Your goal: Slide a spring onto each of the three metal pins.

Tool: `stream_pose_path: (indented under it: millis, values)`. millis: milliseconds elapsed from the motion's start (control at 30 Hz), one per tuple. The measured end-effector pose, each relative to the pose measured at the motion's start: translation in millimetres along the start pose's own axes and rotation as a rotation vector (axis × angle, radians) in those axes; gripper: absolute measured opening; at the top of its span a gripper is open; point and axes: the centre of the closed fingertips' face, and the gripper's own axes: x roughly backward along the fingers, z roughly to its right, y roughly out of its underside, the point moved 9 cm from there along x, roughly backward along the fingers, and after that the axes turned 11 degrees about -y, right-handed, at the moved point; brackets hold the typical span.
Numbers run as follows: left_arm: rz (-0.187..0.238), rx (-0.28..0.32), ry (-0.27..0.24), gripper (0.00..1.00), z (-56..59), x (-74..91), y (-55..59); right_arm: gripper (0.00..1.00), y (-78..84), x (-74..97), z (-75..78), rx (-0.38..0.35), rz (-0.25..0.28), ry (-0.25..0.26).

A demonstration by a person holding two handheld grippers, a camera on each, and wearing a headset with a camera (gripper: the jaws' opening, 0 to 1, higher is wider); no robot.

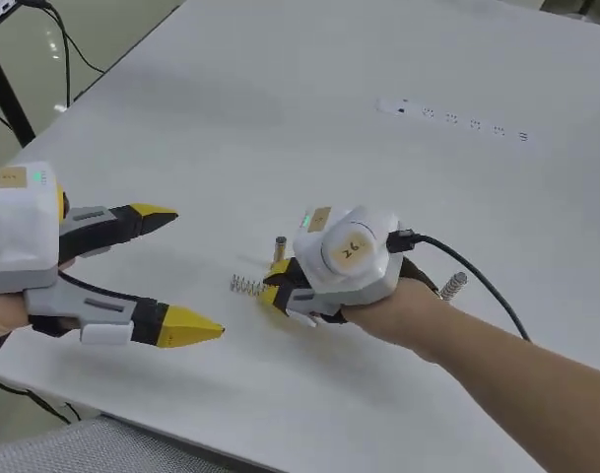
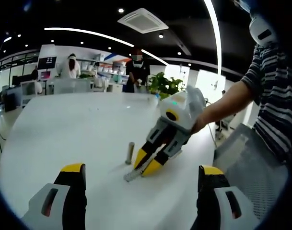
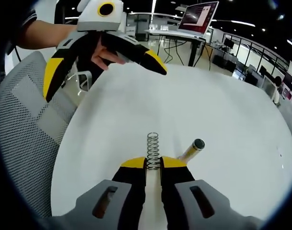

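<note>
The right gripper (image 3: 154, 163) has its jaws clamped on one end of a spring (image 3: 153, 143), low over the worktop (image 3: 222, 110) and just beside an upright metal pin (image 3: 193, 149). The left gripper (image 1: 193, 271) hovers well apart, jaws wide. A second spring (image 1: 453, 286) is half hidden behind the wrist.

Spring (image 3: 153, 148) lies flat (end pinched); 1 pin (image 3: 191, 151) upright beside.

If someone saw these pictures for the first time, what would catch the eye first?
First comes the right hand-held gripper, low over the white table and shut on a spring that sticks out ahead of its tips. Close beside it stands a short metal pin, with no spring on it yet. The left hand-held gripper hovers off to the side, wide open and holding nothing.
</note>
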Motion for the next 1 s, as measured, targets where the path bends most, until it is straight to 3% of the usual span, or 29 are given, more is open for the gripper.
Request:
stream_pose_path:
  millis: [167, 433, 600, 700, 1000]
  values:
    - [-0.002, -0.006, 0.005, 0.94, 1.0, -0.7, -1.3, 0.08, -3.2, 4.3, 0.3, -0.005, 0.029, 0.006]
    - [-0.007, -0.017, 0.03, 0.92, 6.6, -4.8, -3.5, 0.08, -8.5, 30.1, -10.3, 0.013, 0.07, 0.003]
    - [-0.007, -0.029, 0.063, 0.88, 12.9, -7.6, -6.3, 0.08, -4.7, 44.7, -18.0, 0.018, 0.077, 0.004]
    - [0.002, -0.07, 0.084, 0.85, 18.1, -8.3, -9.3, 0.08, -0.9, 53.6, -23.0, 0.014, 0.088, 0.006]
    - [-0.022, -0.068, 0.148, 0.73, 25.0, -13.1, -10.0, 0.08, 7.6, 79.9, -35.3, 0.055, 0.075, 0.009]
